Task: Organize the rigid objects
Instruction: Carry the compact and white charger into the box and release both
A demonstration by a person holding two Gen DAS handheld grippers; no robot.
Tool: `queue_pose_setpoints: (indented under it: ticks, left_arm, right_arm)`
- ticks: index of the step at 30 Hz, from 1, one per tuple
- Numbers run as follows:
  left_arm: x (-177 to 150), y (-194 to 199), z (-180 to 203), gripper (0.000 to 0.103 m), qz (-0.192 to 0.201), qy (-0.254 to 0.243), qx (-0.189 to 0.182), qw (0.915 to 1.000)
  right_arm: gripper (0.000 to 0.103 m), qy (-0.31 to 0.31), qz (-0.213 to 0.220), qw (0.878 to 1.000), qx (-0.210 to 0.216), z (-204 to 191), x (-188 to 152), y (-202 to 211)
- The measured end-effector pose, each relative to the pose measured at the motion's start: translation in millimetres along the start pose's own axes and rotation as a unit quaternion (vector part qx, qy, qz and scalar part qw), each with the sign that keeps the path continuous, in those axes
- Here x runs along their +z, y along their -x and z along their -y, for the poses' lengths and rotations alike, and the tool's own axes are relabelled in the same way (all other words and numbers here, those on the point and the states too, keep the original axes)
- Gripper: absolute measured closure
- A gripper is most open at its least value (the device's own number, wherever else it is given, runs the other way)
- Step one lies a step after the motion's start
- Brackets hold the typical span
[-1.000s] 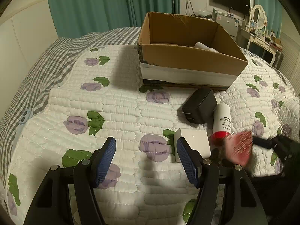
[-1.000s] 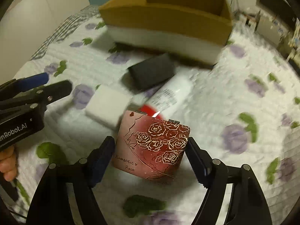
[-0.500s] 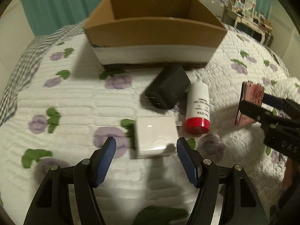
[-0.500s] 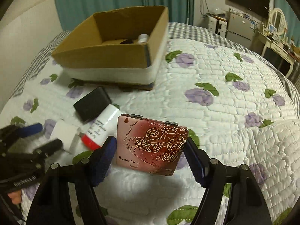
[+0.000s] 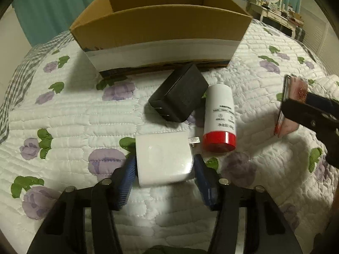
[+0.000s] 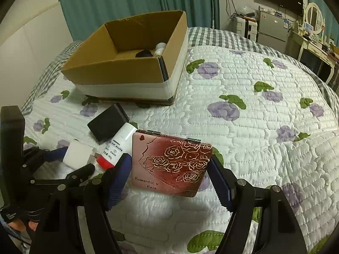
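My right gripper [image 6: 170, 172] is shut on a red rose-patterned compact mirror [image 6: 170, 162] and holds it above the quilt; it also shows edge-on in the left wrist view [image 5: 291, 105]. My left gripper [image 5: 163, 169] is open, its blue pads either side of a white charger [image 5: 163, 160] lying on the quilt; whether they touch it I cannot tell. A black charger [image 5: 179, 93] and a white bottle with a red cap [image 5: 219, 118] lie just beyond. The open cardboard box [image 5: 161, 29] stands behind them; in the right wrist view it [image 6: 127, 63] holds a white bottle and a dark object.
A floral quilted bedspread [image 6: 254, 116] covers the bed, with a grey checked sheet [image 6: 211, 36] at the far edge. Teal curtains, a fridge, a TV and a dressing table stand beyond the bed.
My left gripper has moved forward and down, so its pads now flank the white charger. My right gripper, still holding the mirror, has lifted and swung right, away from the objects.
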State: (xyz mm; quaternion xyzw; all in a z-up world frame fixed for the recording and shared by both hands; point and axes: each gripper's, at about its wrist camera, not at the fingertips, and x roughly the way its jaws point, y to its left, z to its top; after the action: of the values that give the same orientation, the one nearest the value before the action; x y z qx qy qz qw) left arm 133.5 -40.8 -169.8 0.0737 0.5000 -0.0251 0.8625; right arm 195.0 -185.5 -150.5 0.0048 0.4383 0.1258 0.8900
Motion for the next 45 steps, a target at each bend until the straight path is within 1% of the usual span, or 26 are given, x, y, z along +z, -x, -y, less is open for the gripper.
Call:
queue_pose_setpoints:
  ticks: [3, 6, 9, 12, 18, 22, 24, 30, 33, 36, 38, 39, 41, 45]
  left_arm:
    - [-2, 4, 1, 0.050, 0.004, -0.003, 0.001, 1.0000]
    - [-3, 15, -3, 0.051, 0.019, 0.007, -0.008, 0.9998]
    - [-1, 27, -7, 0.051, 0.035, 0.018, -0.015, 0.9991]
    - [3, 41, -13, 0.051, 0.055, 0.028, -0.015, 0.9980]
    - [16, 75, -25, 0.051, 0.098, 0.041, -0.029, 0.9939]
    - [37, 96, -32, 0.051, 0.130, 0.044, -0.033, 0.9900]
    - [54, 109, -37, 0.051, 0.151, 0.046, -0.035, 0.9869]
    - [102, 128, -50, 0.051, 0.197, 0.047, -0.024, 0.9791]
    - [132, 125, -55, 0.051, 0.211, 0.041, -0.012, 0.9765]
    - [157, 114, -59, 0.051, 0.213, 0.038, -0.011, 0.9762]
    - [177, 99, -63, 0.051, 0.211, 0.038, -0.007, 0.9766]
    - [181, 95, -64, 0.051, 0.211, 0.040, -0.006, 0.9766]
    - [195, 73, -68, 0.051, 0.208, 0.042, -0.007, 0.9772]
    - [198, 34, -68, 0.051, 0.190, 0.046, -0.013, 0.9806]
  right_arm:
    - [0.030, 0.006, 0.007, 1.000, -0.003, -5, 2, 6]
    - [0.031, 0.020, 0.022, 1.000, -0.008, -14, 6, 16]
    - [0.031, 0.029, 0.033, 0.999, -0.013, -20, 10, 24]
    - [0.031, 0.042, 0.047, 0.998, -0.022, -30, 15, 33]
    - [0.031, 0.067, 0.070, 0.995, -0.027, -41, 28, 51]
    - [0.031, 0.072, 0.080, 0.994, -0.017, -44, 45, 63]
    - [0.031, 0.079, 0.092, 0.993, -0.017, -45, 57, 71]
    - [0.031, 0.103, 0.129, 0.986, -0.018, -52, 114, 90]
    - [0.031, 0.113, 0.143, 0.983, -0.010, -55, 145, 92]
    - [0.031, 0.125, 0.153, 0.980, -0.008, -60, 172, 85]
    - [0.031, 0.133, 0.159, 0.978, -0.010, -63, 188, 76]
    - [0.031, 0.136, 0.160, 0.978, -0.008, -64, 197, 69]
    - [0.031, 0.137, 0.159, 0.978, -0.005, -63, 206, 55]
    - [0.031, 0.139, 0.140, 0.980, -0.008, -58, 215, 20]
